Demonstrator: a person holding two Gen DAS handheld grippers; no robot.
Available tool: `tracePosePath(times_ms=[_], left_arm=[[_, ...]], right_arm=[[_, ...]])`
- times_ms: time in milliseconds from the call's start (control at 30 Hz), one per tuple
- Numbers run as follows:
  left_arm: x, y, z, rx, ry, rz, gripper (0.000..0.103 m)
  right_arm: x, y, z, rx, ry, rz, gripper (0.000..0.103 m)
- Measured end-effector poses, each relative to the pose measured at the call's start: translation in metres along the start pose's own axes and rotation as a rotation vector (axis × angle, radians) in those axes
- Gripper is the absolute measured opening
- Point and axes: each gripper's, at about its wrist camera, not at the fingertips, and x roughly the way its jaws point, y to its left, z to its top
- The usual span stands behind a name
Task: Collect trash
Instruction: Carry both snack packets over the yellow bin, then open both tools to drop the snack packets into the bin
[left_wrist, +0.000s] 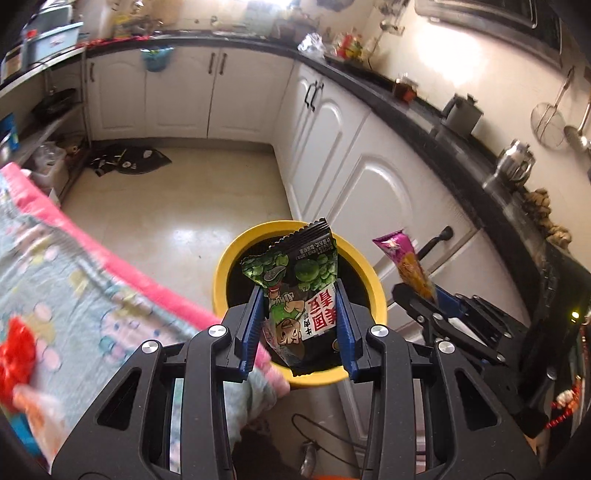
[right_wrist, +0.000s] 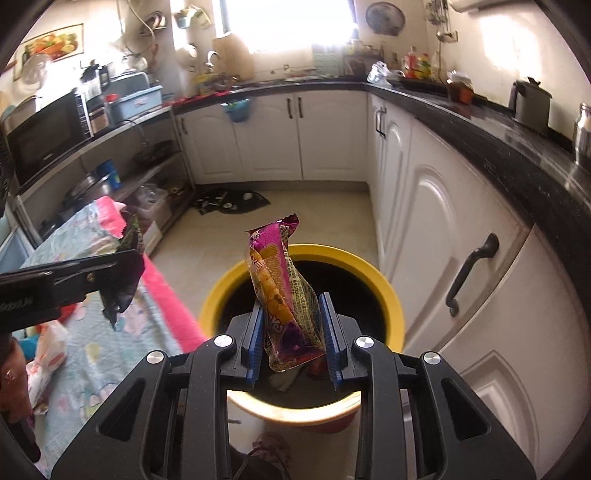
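My left gripper (left_wrist: 301, 295) is shut on a green pea snack packet (left_wrist: 295, 280) and holds it over the yellow-rimmed trash bin (left_wrist: 225, 273). My right gripper (right_wrist: 290, 299) is shut on a purple and orange snack packet (right_wrist: 280, 277) above the same bin (right_wrist: 218, 291), whose inside is dark. The right gripper and its purple packet (left_wrist: 406, 258) show at the right in the left wrist view. The left gripper's packet (right_wrist: 125, 266) shows at the left in the right wrist view.
A table with a pink-edged patterned cloth (left_wrist: 74, 266) stands left of the bin, with red and orange wrappers (left_wrist: 16, 354) on it. White cabinets (right_wrist: 443, 229) under a black countertop run along the right. A dark cloth (left_wrist: 129, 158) lies on the tiled floor.
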Motion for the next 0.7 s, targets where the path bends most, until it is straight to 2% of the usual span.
tracePosePath(times_ms=[233, 500, 567, 600, 700], left_arm=[[0.057, 0.001, 0.019, 0.017, 0.105, 0.025, 0.029], [0.098, 0.006, 0.02, 0.035, 0.177, 0.039, 0.033], [0.107, 0.008, 0.019, 0.03, 0.192, 0.049, 0.037], [0.109, 0.01, 0.019, 0.026, 0.197, 0.056, 0.039], [0.114, 0.017, 0.017, -0.001, 0.206, 0.056, 0.055]], right_arm=[[0.032, -0.024, 0.001, 0.026, 0.048, -0.033, 0.027], [0.068, -0.03, -0.006, 0.031, 0.123, -0.038, 0.029], [0.073, -0.031, -0.007, 0.031, 0.132, -0.038, 0.03], [0.076, -0.031, -0.008, 0.028, 0.136, -0.035, 0.033], [0.084, -0.031, -0.01, 0.029, 0.159, -0.046, 0.04]])
